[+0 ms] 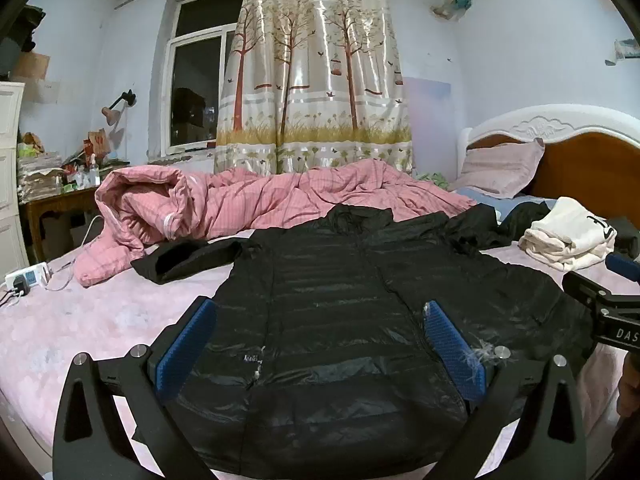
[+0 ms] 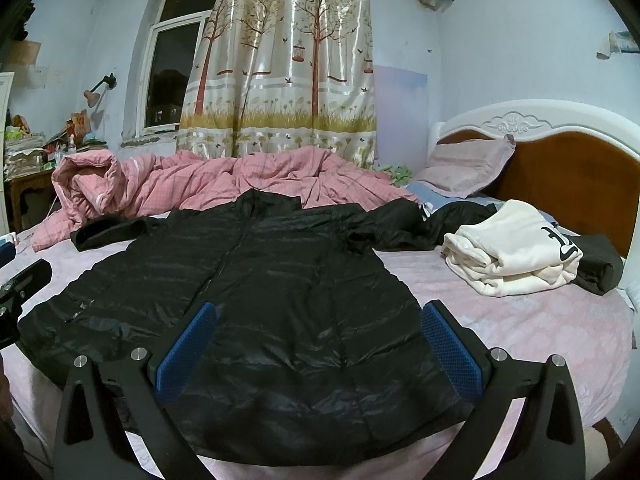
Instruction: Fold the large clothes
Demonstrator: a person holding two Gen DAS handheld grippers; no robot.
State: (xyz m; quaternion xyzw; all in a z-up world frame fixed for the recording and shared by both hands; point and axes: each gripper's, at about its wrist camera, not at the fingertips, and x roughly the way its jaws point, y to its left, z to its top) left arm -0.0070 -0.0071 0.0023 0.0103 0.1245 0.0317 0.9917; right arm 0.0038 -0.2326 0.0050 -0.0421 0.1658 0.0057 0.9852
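1. Here the left gripper (image 1: 320, 344) hovers with jaws spread wide, holding nothing.
2. Likewise the right gripper (image 2: 318, 344), jaws apart and empty.
3. Between and beyond both jaws, the black jacket (image 1: 340, 320) lies flat on the bed (image 1: 80, 320).

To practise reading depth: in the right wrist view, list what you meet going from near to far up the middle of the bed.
right gripper → black down jacket → pink quilt → tree-print curtain
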